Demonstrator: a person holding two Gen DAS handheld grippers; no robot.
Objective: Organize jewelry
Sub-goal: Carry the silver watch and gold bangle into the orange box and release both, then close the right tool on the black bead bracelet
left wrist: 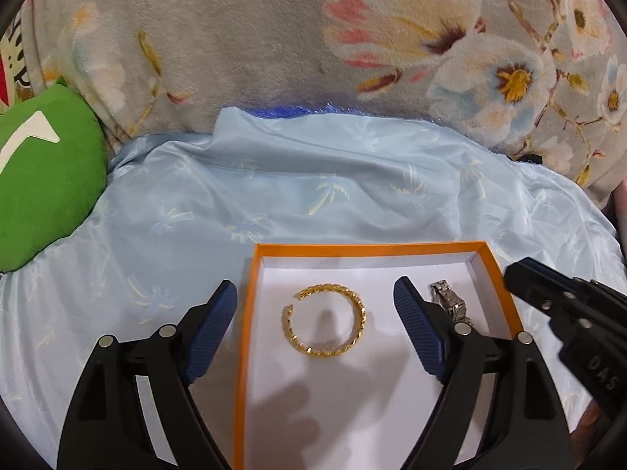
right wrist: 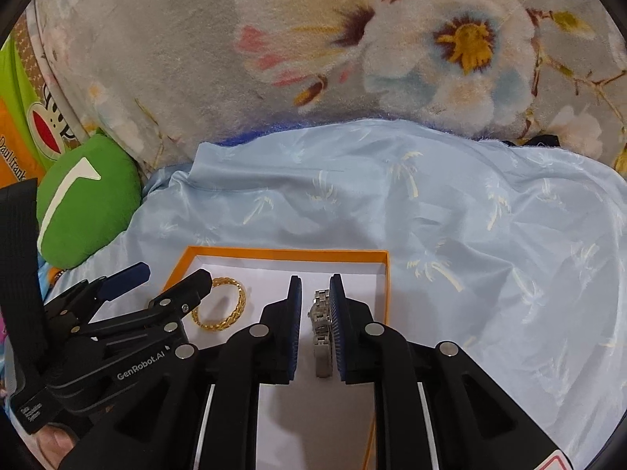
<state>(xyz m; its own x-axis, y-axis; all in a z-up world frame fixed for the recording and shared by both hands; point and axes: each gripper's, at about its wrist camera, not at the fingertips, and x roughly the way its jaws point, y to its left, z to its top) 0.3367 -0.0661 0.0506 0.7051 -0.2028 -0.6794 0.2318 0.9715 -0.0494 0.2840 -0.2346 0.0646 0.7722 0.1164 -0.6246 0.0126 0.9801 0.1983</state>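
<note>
An orange-rimmed box (left wrist: 368,250) with a white floor lies on the blue cloth. A gold twisted open bangle (left wrist: 323,321) lies flat inside it. My left gripper (left wrist: 315,327) is open and hangs above the bangle with the fingers wide on either side, holding nothing. A silver link watch (left wrist: 448,300) lies in the box's right part. In the right wrist view, my right gripper (right wrist: 315,325) stands over the box (right wrist: 386,274) with its fingers narrowed around the watch (right wrist: 321,329); the bangle (right wrist: 223,307) and the left gripper (right wrist: 156,280) show to the left.
Light blue satin cloth (left wrist: 313,196) with palm prints covers the surface. A green cushion (left wrist: 43,180) lies at the left. A floral fleece blanket (left wrist: 274,39) rises behind. A printed orange-green bag (right wrist: 19,109) stands at far left.
</note>
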